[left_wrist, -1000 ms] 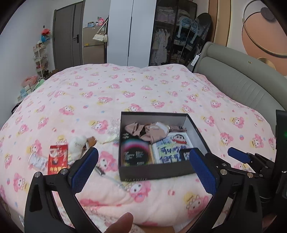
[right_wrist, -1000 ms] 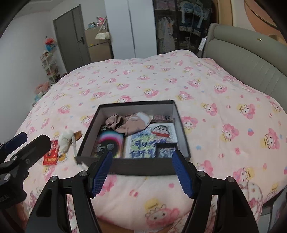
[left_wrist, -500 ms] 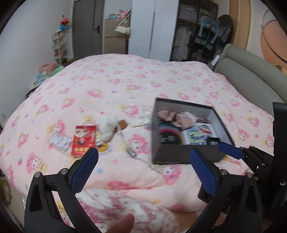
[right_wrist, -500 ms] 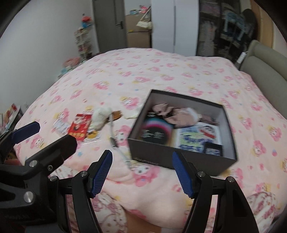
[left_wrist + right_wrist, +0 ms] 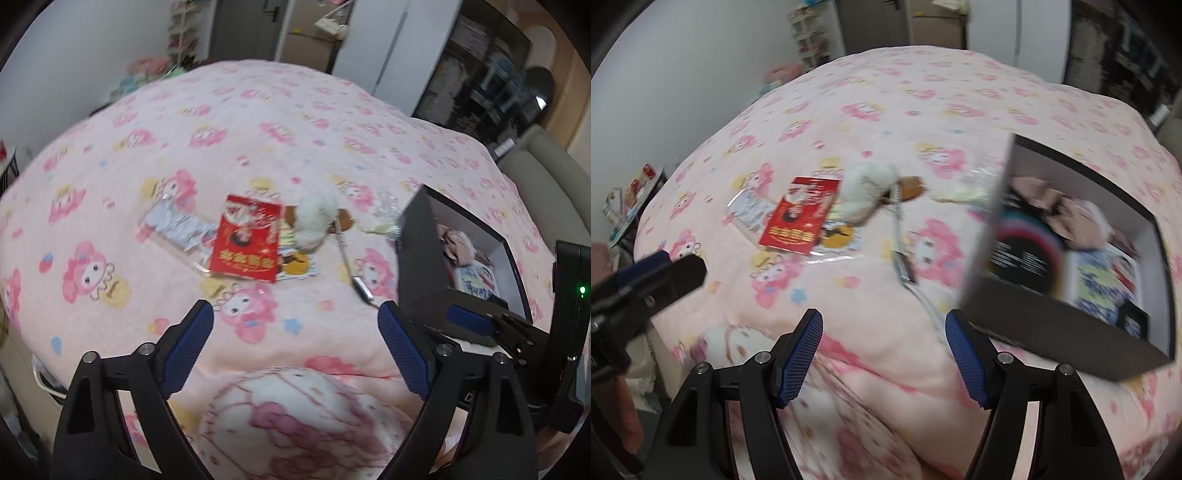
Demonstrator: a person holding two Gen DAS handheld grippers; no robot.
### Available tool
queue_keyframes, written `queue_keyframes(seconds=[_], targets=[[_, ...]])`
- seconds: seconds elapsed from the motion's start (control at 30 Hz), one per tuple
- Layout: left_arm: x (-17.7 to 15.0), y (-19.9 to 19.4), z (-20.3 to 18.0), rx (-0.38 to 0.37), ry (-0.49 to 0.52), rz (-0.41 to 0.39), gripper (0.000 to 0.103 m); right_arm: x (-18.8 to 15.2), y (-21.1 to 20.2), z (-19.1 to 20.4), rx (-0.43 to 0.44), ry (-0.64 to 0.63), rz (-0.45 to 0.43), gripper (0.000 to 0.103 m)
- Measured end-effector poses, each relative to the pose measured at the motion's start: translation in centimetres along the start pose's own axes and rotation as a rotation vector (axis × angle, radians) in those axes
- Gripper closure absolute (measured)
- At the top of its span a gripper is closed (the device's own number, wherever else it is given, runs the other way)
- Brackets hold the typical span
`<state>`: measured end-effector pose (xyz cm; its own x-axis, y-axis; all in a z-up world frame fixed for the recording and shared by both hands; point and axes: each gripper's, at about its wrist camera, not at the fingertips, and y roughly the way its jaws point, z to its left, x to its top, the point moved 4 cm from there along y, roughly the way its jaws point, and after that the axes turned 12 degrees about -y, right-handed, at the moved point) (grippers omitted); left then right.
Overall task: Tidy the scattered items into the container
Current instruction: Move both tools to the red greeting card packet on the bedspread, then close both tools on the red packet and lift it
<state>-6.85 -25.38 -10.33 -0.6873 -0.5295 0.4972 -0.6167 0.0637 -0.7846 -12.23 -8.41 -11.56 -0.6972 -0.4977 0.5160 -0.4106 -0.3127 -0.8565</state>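
A pink cartoon-print bedspread (image 5: 295,122) holds a black box (image 5: 1052,317), partly filled, at right. Left of it lie a red packet (image 5: 245,240), white plush toy (image 5: 316,219) and cable (image 5: 903,266). Left gripper (image 5: 295,350), its jaws just narrowing slightly, and right gripper (image 5: 882,354) hover empty, approaching; next, choose one item and grasp.

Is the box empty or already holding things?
Holding things. The open box contains crumpled beige cloth, a dark round-patterned packet and a printed card; no lid is visible.

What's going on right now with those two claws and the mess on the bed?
Left gripper jaws just narrowed slightly, empty. Right gripper open, empty. Red packet, plush outside box. Nothing blocking.
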Motion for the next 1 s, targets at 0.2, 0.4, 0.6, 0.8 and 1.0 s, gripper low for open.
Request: queue_keyframes(seconds=[0.2, 0.4, 0.6, 0.8, 1.0], targets=[[2.1, 5.3, 5.4, -0.031, -0.145, 0.091, 0.046, 3.9, 6.7, 2.6, 0.128, -0.05, 0.073, 0.053], [4.6, 11.8, 9.6, -0.059, -0.263, 0.171, 0.064, 6.8, 13.1, 3.5, 0.242, -0.014, 0.137, 0.059], [6.6, 16.2, 10.4, -0.079, -0.286, 0.208, 0.068, 7.8, 17.8, 3.2, 0.307, 0.038, 0.192, 0.059], [5.5, 16.6, 9.3, -0.093, -0.272, 0.276, 0.081, 8.1, 18.8, 3.6, 0.375, 0.064, 0.165, 0.07], [2.9, 14.6, 8.4, -0.102, -0.225, 0.332, 0.081, 6.1, 16.6, 4.0, 0.39, 0.048, 0.173, 0.072]])
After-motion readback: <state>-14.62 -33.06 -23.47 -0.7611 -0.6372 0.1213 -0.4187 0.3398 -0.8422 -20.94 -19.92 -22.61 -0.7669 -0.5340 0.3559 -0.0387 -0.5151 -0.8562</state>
